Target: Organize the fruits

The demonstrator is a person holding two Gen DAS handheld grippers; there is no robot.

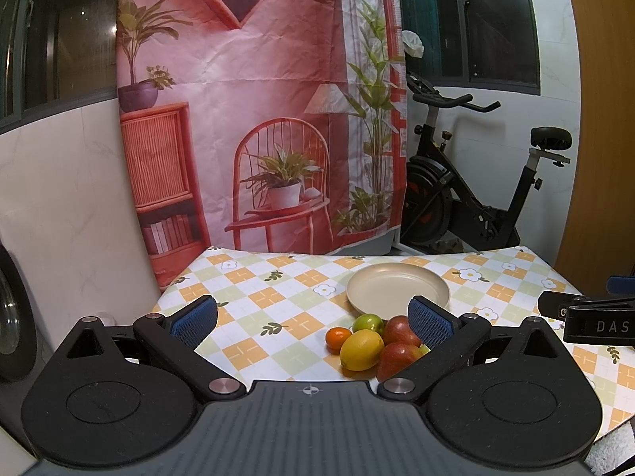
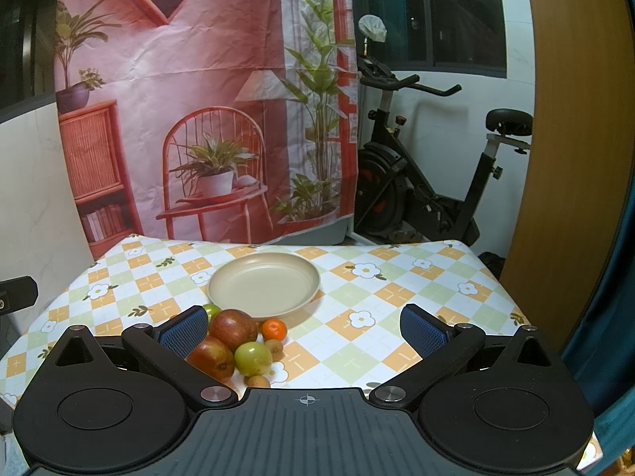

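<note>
Left wrist view: the left gripper (image 1: 313, 319) hangs with jaws spread wide and empty, and the fruit pile lies just ahead, toward its right finger; the lemon (image 1: 362, 349) sits nearest, long axis slanting across the jaws. Beyond the pile, touching or just beside it, waits the empty beige plate (image 1: 398, 286) on the counter (image 1: 254, 277). Right gripper (image 2: 304, 329), equally wide and empty, has the 2 apples (image 2: 233, 329) by its left finger. Either hand is near; the left seems better lined for the lemon.
</note>
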